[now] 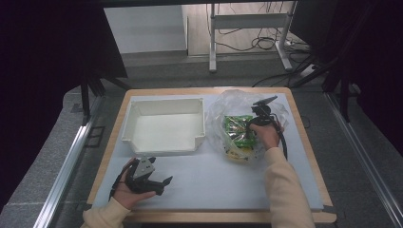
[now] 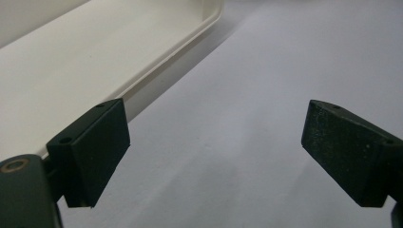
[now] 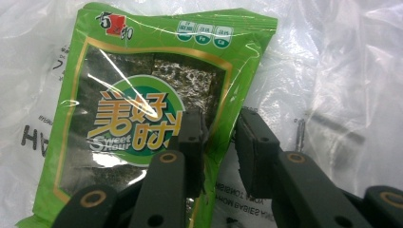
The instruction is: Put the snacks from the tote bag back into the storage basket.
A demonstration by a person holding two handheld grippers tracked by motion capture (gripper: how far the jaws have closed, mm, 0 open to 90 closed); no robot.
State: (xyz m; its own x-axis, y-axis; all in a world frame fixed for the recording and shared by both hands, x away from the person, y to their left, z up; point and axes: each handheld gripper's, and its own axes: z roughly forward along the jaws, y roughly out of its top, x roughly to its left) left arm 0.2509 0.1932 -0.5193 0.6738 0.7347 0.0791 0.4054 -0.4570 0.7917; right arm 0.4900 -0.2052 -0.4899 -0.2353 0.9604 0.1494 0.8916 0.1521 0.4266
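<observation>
- The right tool [image 3: 219,137] reaches into the crumpled clear plastic bag [image 1: 273,111], probably to pull out the green seaweed packet [image 3: 142,95] lying among its folds.
- Its jaws stand narrowly parted astride the packet's near right edge: one pad lies over the packet's face, the other just off the edge on the bag film. I cannot tell whether the pads press yet, so I judge the grip not yet made.
- Most of the packet extends ahead of this tool and to its left.
- The left tool [image 2: 216,152] rests wide open and holding nothing on the desk [image 2: 266,71], apparently waiting.
- The white tray [image 1: 164,142] sits just ahead-left of it, apart from the bag; a likely place for the packet.
</observation>
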